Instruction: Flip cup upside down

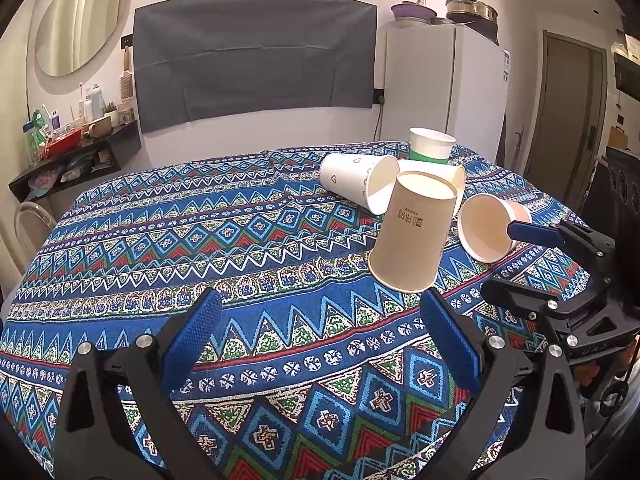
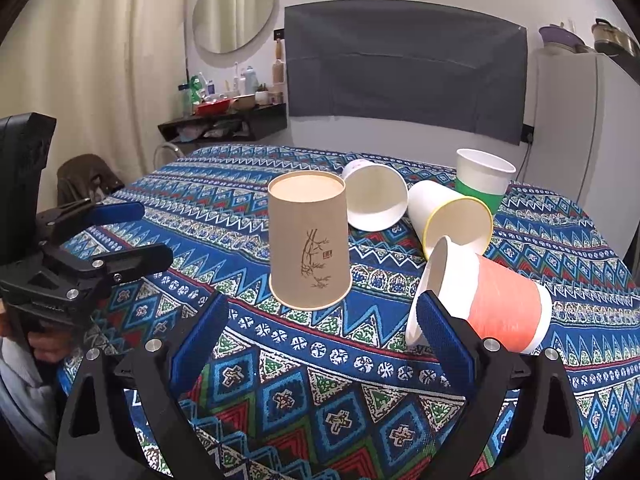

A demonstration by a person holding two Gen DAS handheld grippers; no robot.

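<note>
A brown paper cup (image 1: 414,232) stands upside down on the patterned tablecloth (image 1: 200,240); it also shows in the right wrist view (image 2: 308,240). A pink cup (image 2: 492,300) lies on its side beside my right gripper (image 2: 332,344), which is open and empty; its right finger (image 2: 444,340) is next to the pink cup's rim. My left gripper (image 1: 320,336) is open and empty, just in front of the brown cup. A white heart-print cup (image 1: 356,180) and a yellow-rimmed cup (image 2: 452,216) lie on their sides. A green-banded cup (image 2: 482,178) stands upright.
The tablecloth (image 2: 280,392) covers the whole table. A white fridge (image 1: 440,88) stands behind the table at the right. A cluttered black shelf (image 1: 68,152) is on the wall at the left, and a chair (image 1: 28,220) is by the table's left edge.
</note>
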